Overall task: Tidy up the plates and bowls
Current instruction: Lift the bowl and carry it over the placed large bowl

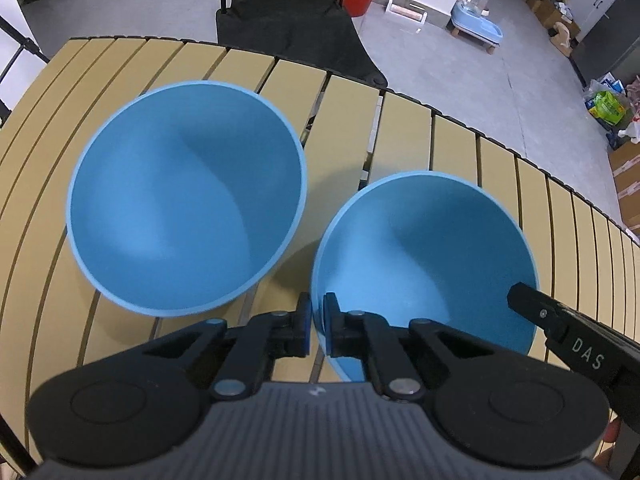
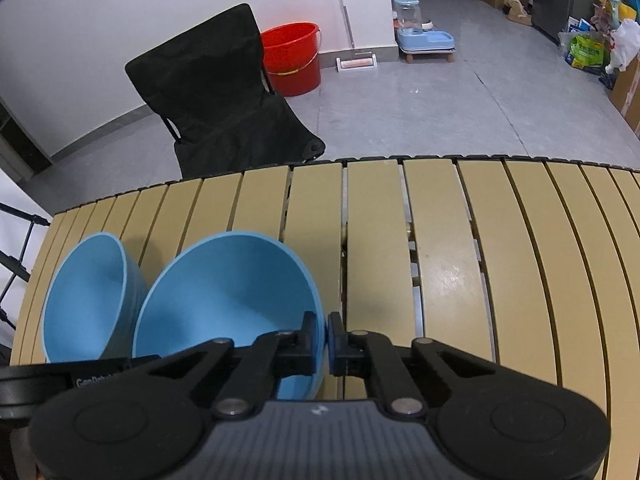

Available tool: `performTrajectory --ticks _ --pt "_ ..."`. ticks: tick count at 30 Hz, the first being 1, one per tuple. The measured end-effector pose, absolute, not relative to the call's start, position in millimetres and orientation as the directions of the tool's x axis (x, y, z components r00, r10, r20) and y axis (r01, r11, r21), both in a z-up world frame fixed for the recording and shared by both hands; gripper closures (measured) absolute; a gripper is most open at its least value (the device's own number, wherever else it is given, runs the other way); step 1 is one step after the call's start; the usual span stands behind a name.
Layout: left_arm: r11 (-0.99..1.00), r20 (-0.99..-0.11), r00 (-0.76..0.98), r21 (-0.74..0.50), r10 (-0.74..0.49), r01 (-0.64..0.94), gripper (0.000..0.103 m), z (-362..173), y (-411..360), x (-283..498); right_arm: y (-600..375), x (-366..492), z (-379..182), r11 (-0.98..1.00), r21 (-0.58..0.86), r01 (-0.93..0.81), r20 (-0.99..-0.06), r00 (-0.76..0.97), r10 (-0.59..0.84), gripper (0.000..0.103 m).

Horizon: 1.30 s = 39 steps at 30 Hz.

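Two blue bowls stand on the slatted tan table. The larger bowl is at the left; it also shows in the right wrist view. The smaller bowl is at the right, also in the right wrist view. My left gripper is shut on the smaller bowl's near left rim, one finger inside, one outside. My right gripper is shut on the same bowl's right rim; its finger shows in the left wrist view.
A black folding chair stands behind the table's far edge. A red bucket, a blue pet feeder, boxes and bags lie on the floor beyond. The table's right half is bare slats.
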<state>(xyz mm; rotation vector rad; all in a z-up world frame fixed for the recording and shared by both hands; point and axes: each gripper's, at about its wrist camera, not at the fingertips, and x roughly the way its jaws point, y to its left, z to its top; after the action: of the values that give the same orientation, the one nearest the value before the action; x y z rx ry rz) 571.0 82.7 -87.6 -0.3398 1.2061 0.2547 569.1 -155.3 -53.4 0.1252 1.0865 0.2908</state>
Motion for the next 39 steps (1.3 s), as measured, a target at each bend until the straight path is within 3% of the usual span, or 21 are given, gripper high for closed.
performTrajectory --ticks 39 --pt "0.983 -0.872 0.488 -0.051 0.044 -0.179 0.096 12.2 -21.1 444.7 -255.0 407.5 21.4 0.963 0.26 -0.076 -0.776 0.576 0.255 0.097"
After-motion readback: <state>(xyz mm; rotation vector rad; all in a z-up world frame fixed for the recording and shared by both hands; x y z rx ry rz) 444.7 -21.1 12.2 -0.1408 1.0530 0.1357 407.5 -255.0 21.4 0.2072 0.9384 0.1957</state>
